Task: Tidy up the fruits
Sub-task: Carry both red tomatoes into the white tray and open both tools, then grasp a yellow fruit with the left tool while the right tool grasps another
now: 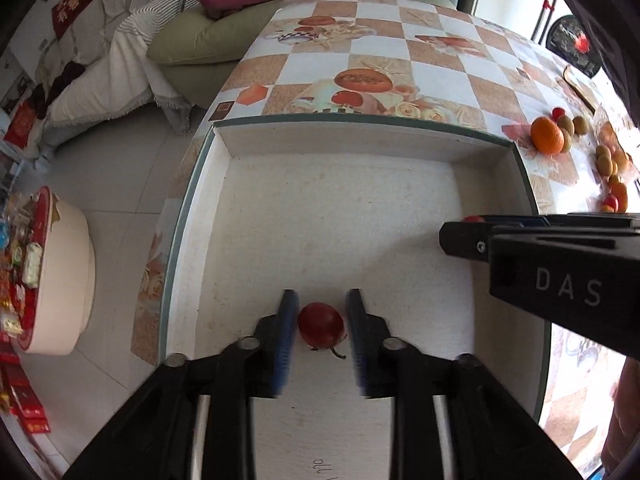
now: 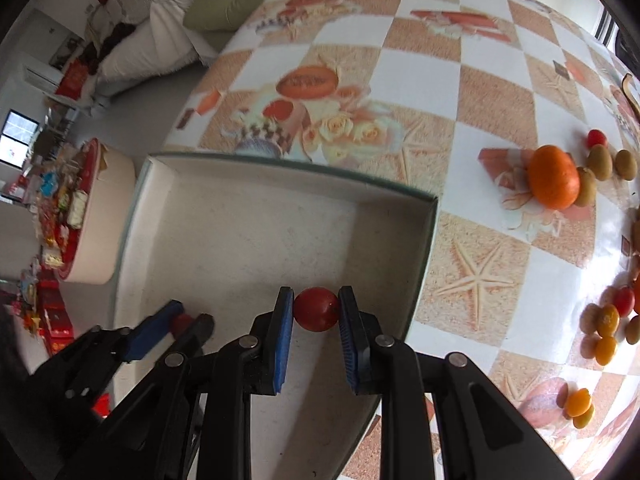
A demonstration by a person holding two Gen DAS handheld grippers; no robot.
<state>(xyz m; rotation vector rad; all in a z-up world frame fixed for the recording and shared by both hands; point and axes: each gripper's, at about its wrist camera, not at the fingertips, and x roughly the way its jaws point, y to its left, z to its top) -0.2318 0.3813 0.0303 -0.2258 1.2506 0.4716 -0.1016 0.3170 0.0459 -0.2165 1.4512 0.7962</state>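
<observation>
A white shallow box (image 1: pixel 360 140) (image 2: pixel 280 184) sits at the near corner of the checked table. My left gripper (image 1: pixel 322 295) points down into it, open. A red cherry tomato (image 1: pixel 320 325) with a short stem lies on the box floor between its blue pads, with a gap showing on the right side. My right gripper (image 2: pixel 316 293) is shut on a second cherry tomato (image 2: pixel 316 310) above the box's right part. In the left wrist view the right gripper (image 1: pixel 460 236) reaches in from the right. The right wrist view shows the left gripper (image 2: pixel 186 322) low at the left.
An orange (image 1: pixel 547 136) (image 2: pixel 554 182) lies on the table to the right with small green fruits (image 2: pixel 600 162), kumquats (image 2: pixel 606 322) and more cherry tomatoes (image 2: pixel 596 138). A round cream tub (image 1: pixel 64 280) of snacks stands on the floor at the left. A green sofa (image 1: pixel 192 40) lies beyond the table.
</observation>
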